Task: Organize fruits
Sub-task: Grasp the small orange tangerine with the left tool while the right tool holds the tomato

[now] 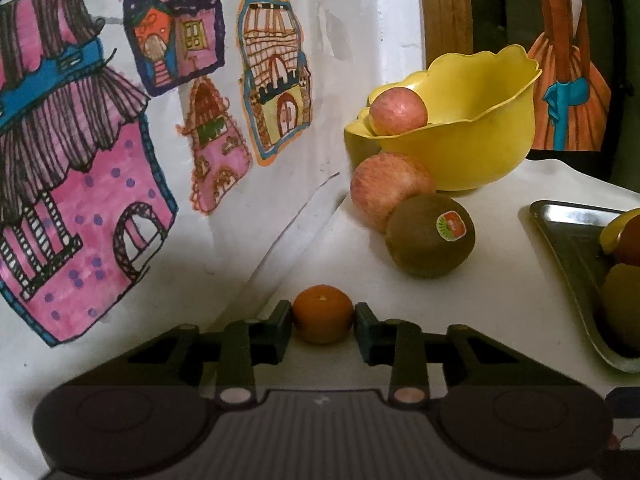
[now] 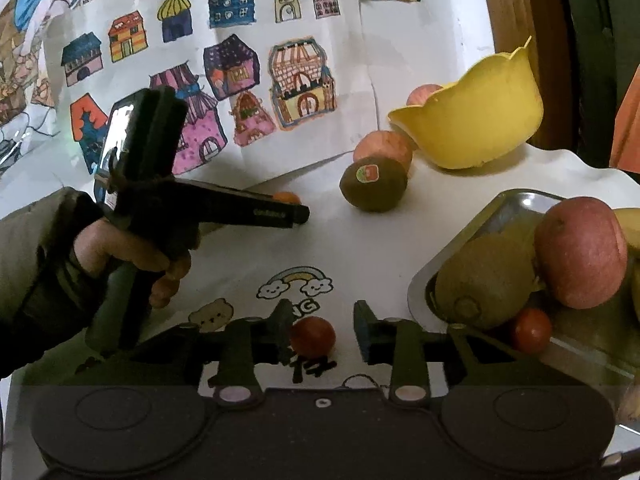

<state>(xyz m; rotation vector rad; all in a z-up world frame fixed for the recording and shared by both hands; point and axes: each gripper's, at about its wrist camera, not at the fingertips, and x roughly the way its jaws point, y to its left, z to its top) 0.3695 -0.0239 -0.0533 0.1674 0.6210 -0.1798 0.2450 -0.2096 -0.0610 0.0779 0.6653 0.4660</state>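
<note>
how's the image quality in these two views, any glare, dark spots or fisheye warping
Left wrist view: dim overall, black vignette in the corners, wall drawings bowed by the fisheye, the left tongs slightly soft around the orange. Right wrist view: brighter, glare on the metal tray rim, the sleeve at lower left nearly black, yellow bowl stretched toward the edge.

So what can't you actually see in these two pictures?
- Inside of the yellow bowl: right wrist view, its own wall hides all but the top of one apple.
- Metal tray: left wrist view, cut off by the right edge.
- Small orange: right wrist view, mostly behind the left gripper fingers.
- Kiwi sticker text: too small in both views.
</note>
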